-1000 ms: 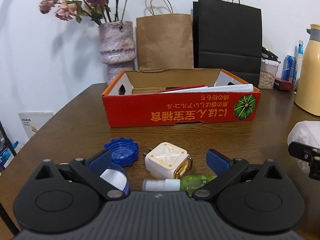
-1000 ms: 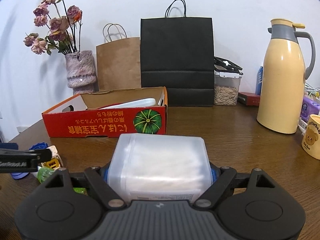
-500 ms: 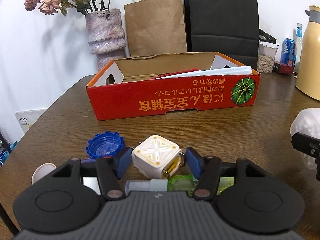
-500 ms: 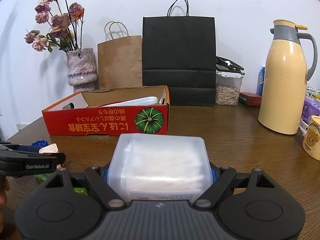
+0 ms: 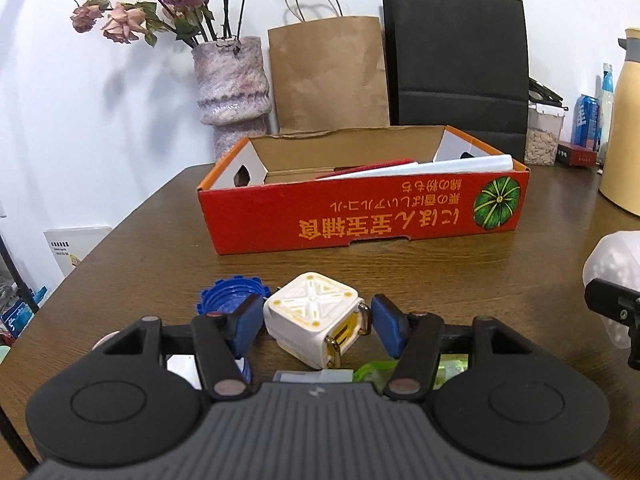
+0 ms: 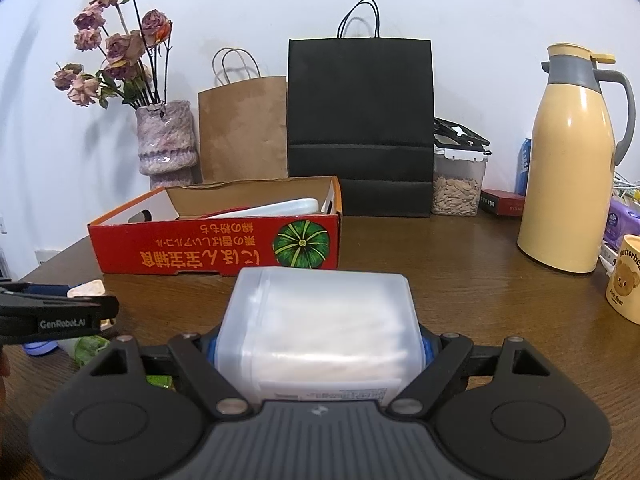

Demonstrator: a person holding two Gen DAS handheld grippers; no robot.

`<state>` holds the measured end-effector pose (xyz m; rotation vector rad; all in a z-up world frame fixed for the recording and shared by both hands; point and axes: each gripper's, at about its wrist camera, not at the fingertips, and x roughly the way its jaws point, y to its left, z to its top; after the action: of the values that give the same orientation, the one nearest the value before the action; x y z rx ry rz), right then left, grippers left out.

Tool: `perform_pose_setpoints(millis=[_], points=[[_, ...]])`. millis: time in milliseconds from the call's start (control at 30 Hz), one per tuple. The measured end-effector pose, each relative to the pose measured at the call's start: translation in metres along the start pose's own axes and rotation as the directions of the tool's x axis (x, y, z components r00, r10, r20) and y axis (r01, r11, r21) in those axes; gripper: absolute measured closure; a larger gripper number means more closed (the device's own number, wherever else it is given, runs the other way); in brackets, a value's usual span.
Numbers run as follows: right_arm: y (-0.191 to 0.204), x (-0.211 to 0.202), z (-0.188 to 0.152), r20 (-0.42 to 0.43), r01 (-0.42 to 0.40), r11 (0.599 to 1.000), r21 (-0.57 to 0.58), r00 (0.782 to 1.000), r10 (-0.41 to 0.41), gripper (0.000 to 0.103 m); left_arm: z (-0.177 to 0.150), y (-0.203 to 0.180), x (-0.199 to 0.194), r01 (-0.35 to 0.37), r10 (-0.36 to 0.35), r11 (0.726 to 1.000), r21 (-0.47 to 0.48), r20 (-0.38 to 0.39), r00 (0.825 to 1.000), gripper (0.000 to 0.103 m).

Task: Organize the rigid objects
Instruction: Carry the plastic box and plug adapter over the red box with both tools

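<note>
A white and yellow cube point(image 5: 316, 316) sits on the table between the blue pads of my left gripper point(image 5: 318, 322). The jaws have narrowed around it; the left pad touches it and the right pad stands close to its metal ring. My right gripper point(image 6: 320, 344) is shut on a translucent white plastic box point(image 6: 320, 324), held above the table. The red cardboard box point(image 5: 360, 216) stands behind, open, with a white flat item inside. A blue cap point(image 5: 228, 298) and a green bottle point(image 5: 376, 368) lie by the cube.
A vase of dried flowers point(image 5: 232, 88), a brown paper bag point(image 5: 328, 76) and a black bag point(image 5: 456, 60) stand at the back. A yellow thermos point(image 6: 572, 168), a seed jar point(image 6: 458, 184) and a bear mug point(image 6: 626, 276) stand on the right.
My left gripper has moved forward to the cube and its jaws have closed in from wide open. The right gripper still holds the plastic box, barely moved.
</note>
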<state>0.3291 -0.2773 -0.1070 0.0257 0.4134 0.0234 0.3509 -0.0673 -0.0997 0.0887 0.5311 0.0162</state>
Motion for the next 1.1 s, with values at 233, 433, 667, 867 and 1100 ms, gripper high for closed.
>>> perform_pose_setpoints(millis=[233, 433, 667, 867, 1100], points=[[0.004, -0.002, 0.000, 0.017, -0.010, 1.000, -0.012, 1.000, 0.010, 0.021, 0.001, 0.001, -0.013, -0.006, 0.006, 1.000, -0.004, 0.051, 0.999, 0.042], [0.009, -0.009, 0.001, 0.050, -0.032, 0.999, -0.028, 0.998, 0.034, 0.021, 0.002, 0.001, -0.024, -0.013, 0.014, 1.000, -0.011, 0.088, 0.996, 0.042], [0.017, -0.014, 0.004, 0.084, -0.055, 0.998, -0.027, 0.995, 0.058, 0.021, 0.010, 0.005, -0.036, -0.011, 0.016, 0.999, -0.046, 0.110, 0.994, 0.042], [0.027, -0.013, 0.013, 0.110, -0.077, 0.997, -0.030, 0.991, 0.079, 0.021, 0.024, 0.006, -0.041, -0.008, 0.017, 0.998, -0.064, 0.136, 0.991, 0.042], [0.037, -0.004, 0.028, 0.134, -0.090, 0.995, -0.043, 0.986, 0.095, 0.021, 0.045, 0.010, -0.041, -0.010, 0.023, 0.997, -0.081, 0.169, 0.985, 0.042]])
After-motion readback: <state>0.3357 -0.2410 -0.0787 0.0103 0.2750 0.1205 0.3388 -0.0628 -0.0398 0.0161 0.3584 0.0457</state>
